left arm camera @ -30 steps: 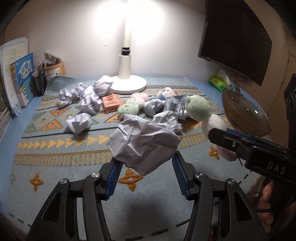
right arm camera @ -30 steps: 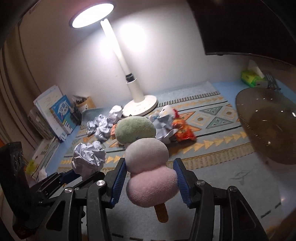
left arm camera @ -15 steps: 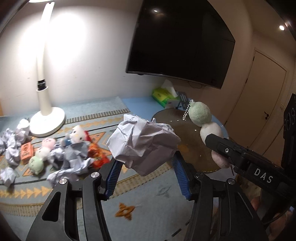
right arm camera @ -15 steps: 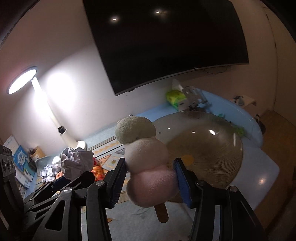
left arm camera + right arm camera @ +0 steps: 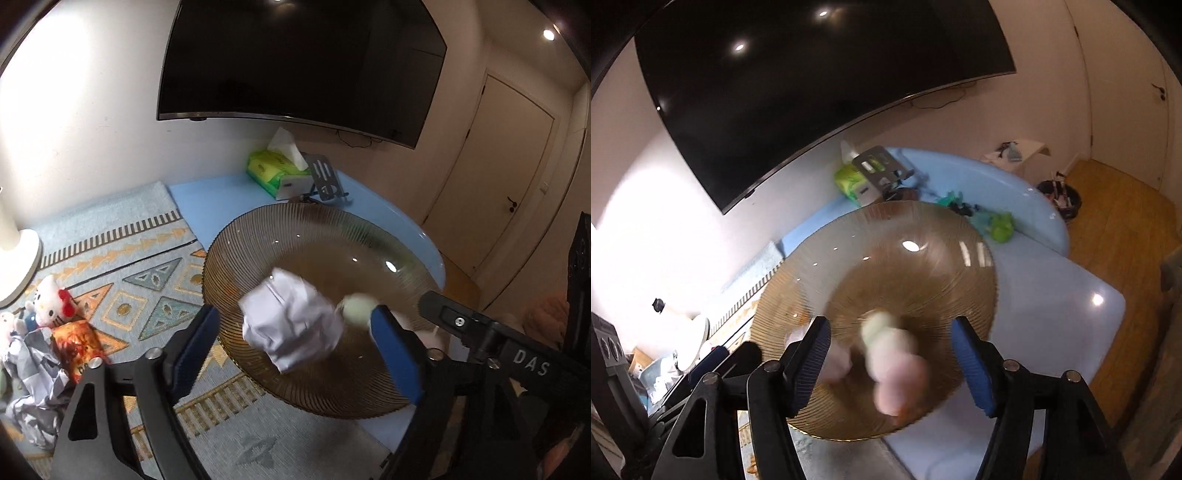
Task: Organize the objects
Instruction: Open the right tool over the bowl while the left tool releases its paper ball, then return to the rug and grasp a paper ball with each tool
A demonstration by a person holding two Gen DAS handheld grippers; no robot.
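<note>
both grippers, left gripper [image 5: 295,343] and right gripper [image 5: 890,365], spread open, releasing a crumpled white paper ball [image 5: 291,325] and a blurred three-ball plush dango skewer [image 5: 890,365] over the ribbed amber glass bowl [image 5: 258,236]. plush toys and paper remain on the patterned mat [image 5: 147,254].

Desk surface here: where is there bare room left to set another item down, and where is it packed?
Free: the patterned mat between the lamp base and the ribbed amber glass plate, and the blue desktop left of the green tissue pack. Crowded: the Hello Kitty plush and crumpled paper pile at far left.
</note>
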